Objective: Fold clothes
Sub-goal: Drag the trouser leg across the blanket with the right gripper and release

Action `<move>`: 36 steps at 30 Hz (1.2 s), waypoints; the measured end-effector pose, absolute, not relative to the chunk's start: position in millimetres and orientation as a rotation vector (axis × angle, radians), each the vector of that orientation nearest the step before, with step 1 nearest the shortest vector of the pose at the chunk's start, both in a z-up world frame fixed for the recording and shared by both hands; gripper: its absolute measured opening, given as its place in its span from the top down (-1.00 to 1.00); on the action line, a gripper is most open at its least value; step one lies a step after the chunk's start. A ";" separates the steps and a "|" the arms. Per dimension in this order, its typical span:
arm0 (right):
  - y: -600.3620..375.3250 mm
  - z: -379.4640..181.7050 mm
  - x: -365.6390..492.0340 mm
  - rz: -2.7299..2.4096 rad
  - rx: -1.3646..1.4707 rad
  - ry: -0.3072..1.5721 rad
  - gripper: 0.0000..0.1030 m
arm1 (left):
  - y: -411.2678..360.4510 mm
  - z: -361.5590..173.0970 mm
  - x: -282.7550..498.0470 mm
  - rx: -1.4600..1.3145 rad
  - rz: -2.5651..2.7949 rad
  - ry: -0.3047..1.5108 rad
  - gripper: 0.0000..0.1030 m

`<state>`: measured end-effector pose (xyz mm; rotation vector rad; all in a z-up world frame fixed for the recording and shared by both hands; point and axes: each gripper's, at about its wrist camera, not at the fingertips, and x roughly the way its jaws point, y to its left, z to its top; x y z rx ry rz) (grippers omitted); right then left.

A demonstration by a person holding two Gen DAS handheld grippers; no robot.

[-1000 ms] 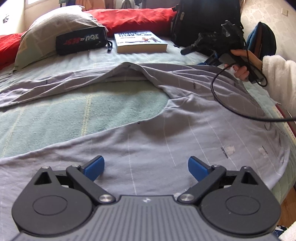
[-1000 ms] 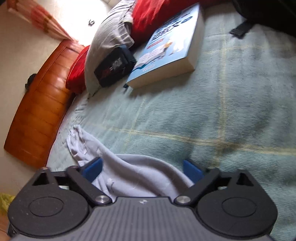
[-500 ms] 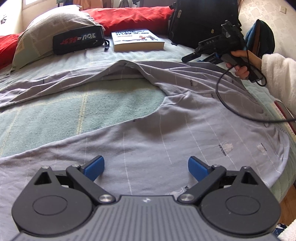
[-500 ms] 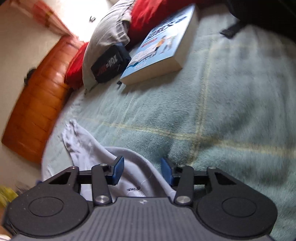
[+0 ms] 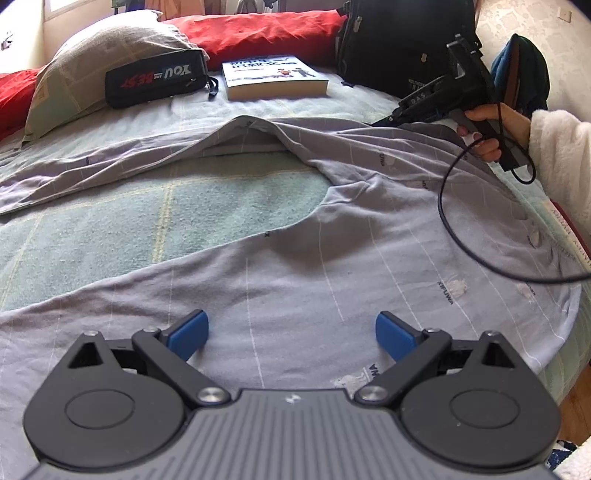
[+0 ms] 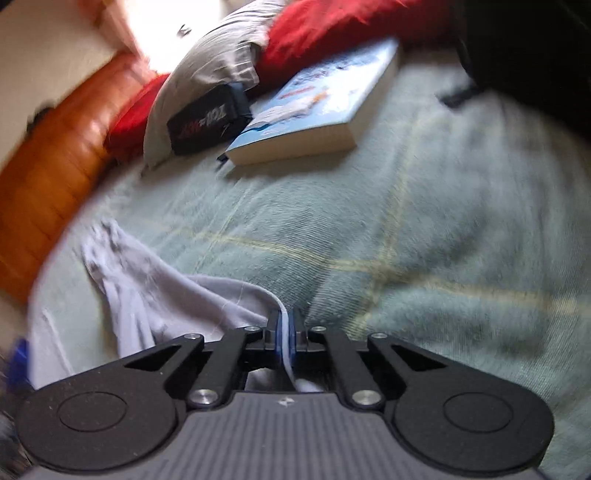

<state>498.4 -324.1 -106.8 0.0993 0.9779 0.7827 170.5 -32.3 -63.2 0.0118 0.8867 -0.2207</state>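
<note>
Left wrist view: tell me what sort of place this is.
Most likely a bedroom: a bed under a green checked blanket, a grey pillow and red cushions at its head, with a grey garment spread for folding.

Black tongs point(image 5: 291, 328) with blue fingertips point(image 5: 188, 328), silver screws point(image 5: 212, 394), ribbed grey body, black cable point(image 5: 447, 206), fluffy white sleeve point(image 5: 561, 155)
</note>
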 end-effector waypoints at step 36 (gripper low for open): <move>-418.1 -99.7 445.1 0.448 0.215 0.842 0.02 | -33.1 -57.6 155.2 -0.012 -0.235 0.869 -0.88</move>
